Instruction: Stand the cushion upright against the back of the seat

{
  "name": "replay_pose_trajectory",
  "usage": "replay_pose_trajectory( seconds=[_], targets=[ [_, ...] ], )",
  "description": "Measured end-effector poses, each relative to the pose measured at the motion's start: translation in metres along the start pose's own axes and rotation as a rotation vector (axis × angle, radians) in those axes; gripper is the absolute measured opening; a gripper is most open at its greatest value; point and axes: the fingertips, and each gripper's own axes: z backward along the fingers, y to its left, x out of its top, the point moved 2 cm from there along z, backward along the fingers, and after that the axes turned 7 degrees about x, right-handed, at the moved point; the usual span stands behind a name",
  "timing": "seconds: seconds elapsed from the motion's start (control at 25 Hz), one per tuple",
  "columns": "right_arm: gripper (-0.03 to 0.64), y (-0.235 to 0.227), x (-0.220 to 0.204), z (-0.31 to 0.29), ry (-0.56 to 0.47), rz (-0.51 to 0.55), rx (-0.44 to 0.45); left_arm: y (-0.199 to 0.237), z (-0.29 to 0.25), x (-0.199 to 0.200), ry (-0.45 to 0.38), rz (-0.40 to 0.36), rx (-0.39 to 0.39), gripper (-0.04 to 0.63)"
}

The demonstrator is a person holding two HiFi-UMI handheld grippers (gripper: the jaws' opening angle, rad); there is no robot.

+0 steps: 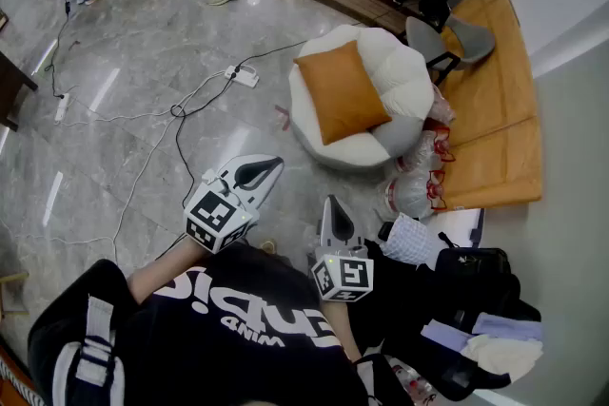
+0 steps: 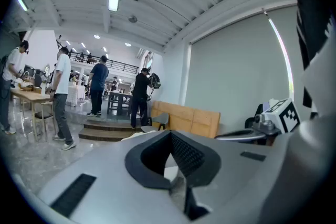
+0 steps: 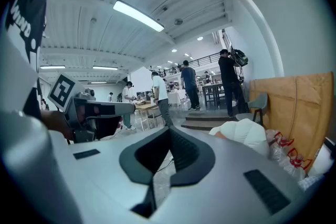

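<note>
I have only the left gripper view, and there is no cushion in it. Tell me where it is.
Observer: In the head view, the orange cushion lies flat on the white seat, not upright.
Operator: Report the right gripper.
Observer: In its own view, the right gripper has its jaws together with nothing between them.
Operator: Say what lies beside the seat.
Observer: Clear plastic bags sit on the floor at the seat's side, toward the person.
</note>
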Motion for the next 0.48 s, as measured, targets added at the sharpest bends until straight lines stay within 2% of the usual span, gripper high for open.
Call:
replay_pose_trajectory(
  seconds=[0.48],
  targets=[
    [0.021,0.0023,-0.0054,0.0019,0.004,-0.006,-0.001,-0.0003,0.0020,-0.0036,0.001,0.006,-0.003,0.008]
  ],
)
